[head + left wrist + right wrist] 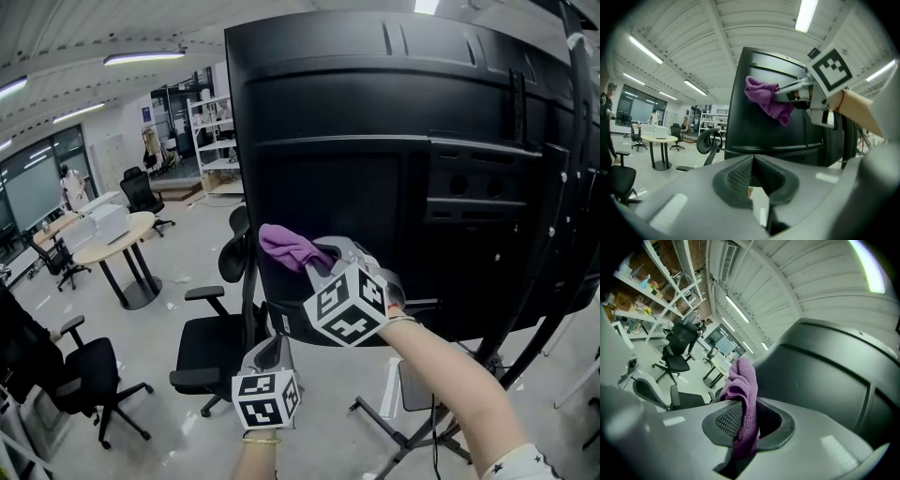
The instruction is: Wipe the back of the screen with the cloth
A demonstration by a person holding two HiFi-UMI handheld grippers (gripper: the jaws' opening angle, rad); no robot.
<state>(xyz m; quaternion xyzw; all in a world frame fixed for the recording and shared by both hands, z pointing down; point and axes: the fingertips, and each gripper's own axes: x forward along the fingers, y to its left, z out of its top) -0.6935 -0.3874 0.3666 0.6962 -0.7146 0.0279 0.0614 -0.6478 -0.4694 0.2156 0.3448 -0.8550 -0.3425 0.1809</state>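
We had the right gripper (313, 255) closed on the purple cloth (284, 244). Its fingers pinched one bunched end, so a loose wad stood out ahead of the fingertips and a tail ran back between them. That wad lay against the black back of the screen (375, 112), low on the panel and near its left edge, just ahead of the fingers. In the left gripper view it looked to be touching, though we could not tell how firmly. The left gripper (274, 349) hung below the right one's fingers, its own fingers shut together on nothing, apart from the panel.

To wipe well, we judged that only the wad should meet the plastic, so the fingers had to stay tilted a little off the surface and not scrape it. The wad was small, which called for slow, overlapping strokes. Nearly all of the panel lay above and to the right of the fingers, and its raised ribs and recessed bay looked likely to catch the loose cloth, so strokes along the ribs seemed safer than across them. The grip looked deep enough to hold under light pressure. Because the screen sat on a stand (394, 417), hard pushing could rock it, and we thought the empty left fingers could steady the lower edge.
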